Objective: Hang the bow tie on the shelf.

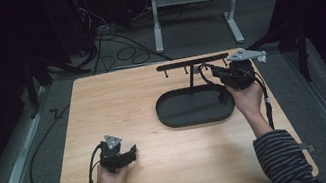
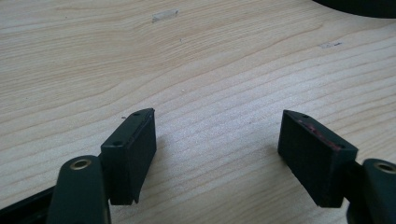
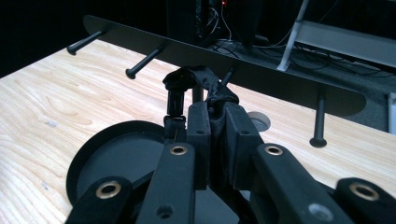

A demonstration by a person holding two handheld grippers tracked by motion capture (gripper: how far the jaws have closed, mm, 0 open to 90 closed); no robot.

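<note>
- Your right gripper (image 3: 212,119) was clenched on a black strap (image 3: 205,84), holding it up against the middle peg (image 3: 227,77) of the black hanging rack (image 1: 191,62).
- The rack's oval base tray (image 1: 194,108) sat on the wooden table (image 1: 118,109), just below that gripper.
- Your left gripper (image 2: 217,140) rested low over bare table, well apart from the rack, jaws spread wide and holding nothing.
</note>
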